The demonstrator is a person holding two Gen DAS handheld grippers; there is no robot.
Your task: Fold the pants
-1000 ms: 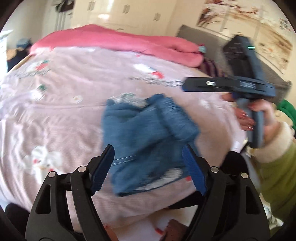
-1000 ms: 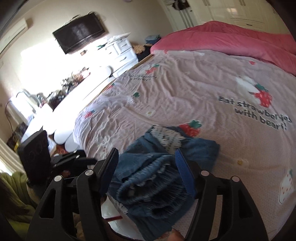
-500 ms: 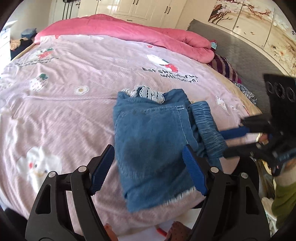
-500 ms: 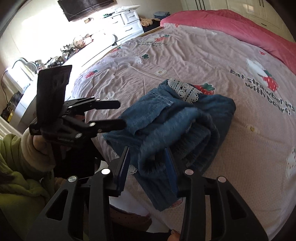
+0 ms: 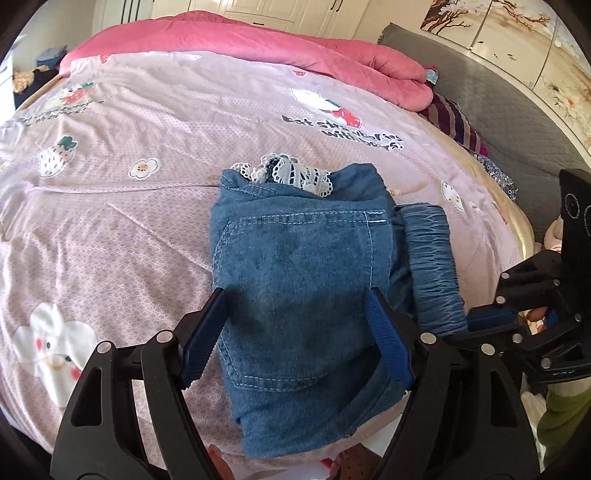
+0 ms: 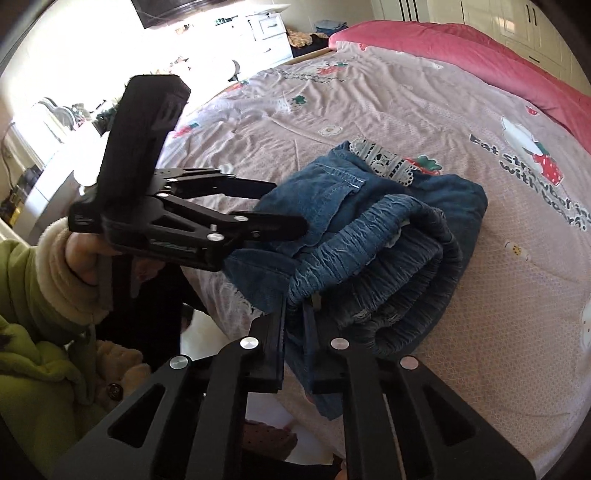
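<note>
Blue denim pants with white lace trim lie folded in a bundle near the front edge of the bed; they also show in the right wrist view. My left gripper is open, its fingers straddling the near part of the bundle just above it; it also shows from the side in the right wrist view. My right gripper is shut on the pants at the elastic waistband end; in the left wrist view it reaches in from the right at the waistband.
The bed has a pink strawberry-print cover and a rolled pink duvet at the far side. A grey headboard is at the right. A white dresser and desk stand beyond the bed. The bed's front edge is just below the pants.
The right gripper has closed from open onto the waistband end of the pants. The left gripper has moved closer and lower over the bundle, staying open. The pants now lie flatter.
</note>
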